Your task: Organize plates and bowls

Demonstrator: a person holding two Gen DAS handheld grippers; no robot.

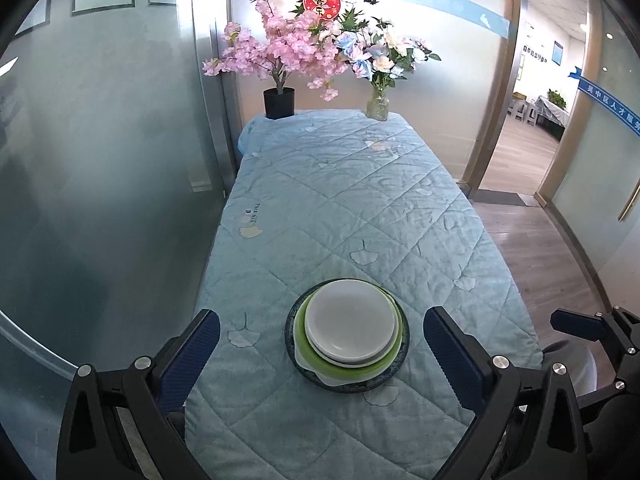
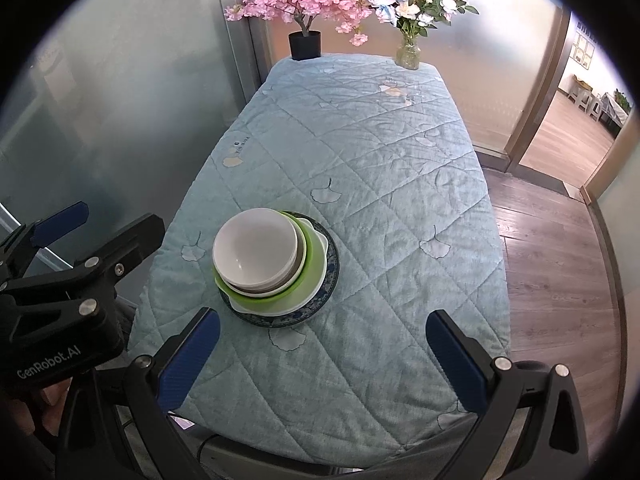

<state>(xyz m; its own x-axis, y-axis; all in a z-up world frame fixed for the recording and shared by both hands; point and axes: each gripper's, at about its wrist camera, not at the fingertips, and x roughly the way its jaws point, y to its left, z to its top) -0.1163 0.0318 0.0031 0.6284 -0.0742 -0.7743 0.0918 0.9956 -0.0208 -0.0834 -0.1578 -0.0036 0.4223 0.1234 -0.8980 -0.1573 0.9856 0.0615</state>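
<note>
A stack of dishes [image 1: 347, 332] stands near the front of the table: a white bowl [image 1: 349, 322] on top, grey and white bowls under it, then a green dish [image 1: 316, 362], all on a dark blue patterned plate [image 1: 294, 364]. It also shows in the right wrist view [image 2: 276, 266], with the white bowl [image 2: 254, 246] uppermost. My left gripper [image 1: 322, 354] is open and empty, its fingers either side of the stack and nearer the camera. My right gripper [image 2: 323, 356] is open and empty, to the right of the stack.
A light blue quilted cloth [image 1: 352, 216] covers the table. At the far end stand a pink blossom tree in a black pot [image 1: 279, 103] and a glass vase of flowers [image 1: 377, 106]. A glass wall is on the left, wooden floor [image 1: 536, 256] on the right.
</note>
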